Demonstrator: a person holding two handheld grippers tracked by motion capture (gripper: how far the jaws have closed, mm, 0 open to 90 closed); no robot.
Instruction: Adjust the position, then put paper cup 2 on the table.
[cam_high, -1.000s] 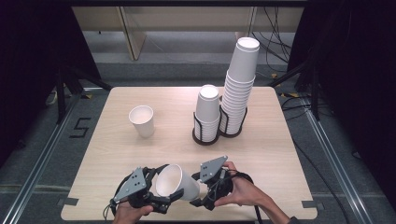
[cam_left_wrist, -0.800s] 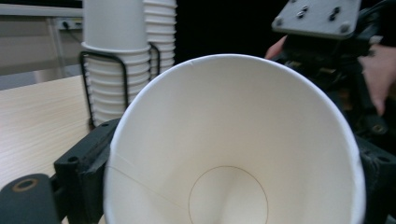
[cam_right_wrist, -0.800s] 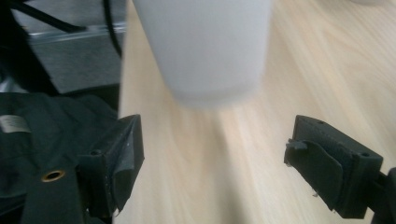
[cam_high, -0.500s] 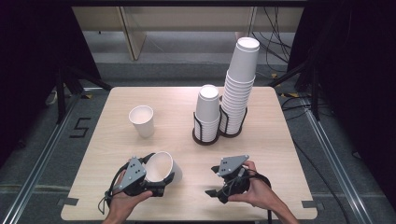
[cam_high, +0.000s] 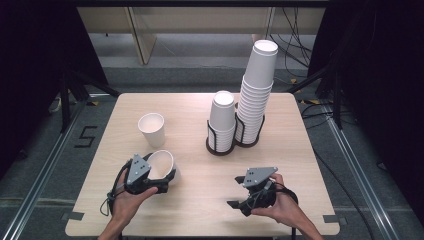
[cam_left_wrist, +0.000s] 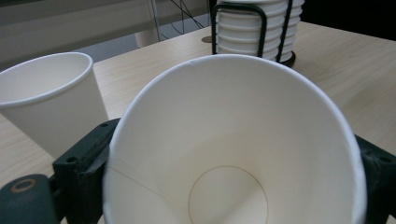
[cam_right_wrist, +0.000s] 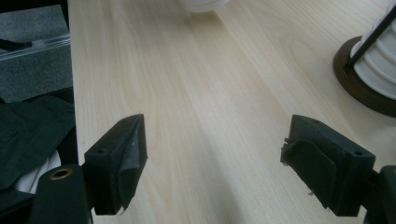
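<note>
Now: left tongs (cam_high: 167, 179) grip cup (cam_high: 161, 163) | right tongs (cam_high: 239, 198) open | upright cup (cam_high: 151, 128) beside

Pale wooden table (cam_high: 200, 200): one upright white paper cup (cam_high: 151, 129); two black wire-frame holders (cam_high: 221, 148) of stacked white paper cups (cam_high: 255, 90).

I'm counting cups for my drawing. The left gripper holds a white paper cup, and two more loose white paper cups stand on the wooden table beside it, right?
Not quite. Only one loose white paper cup stands on the wooden table, as the high view shows. The left gripper does hold a white paper cup.
</note>
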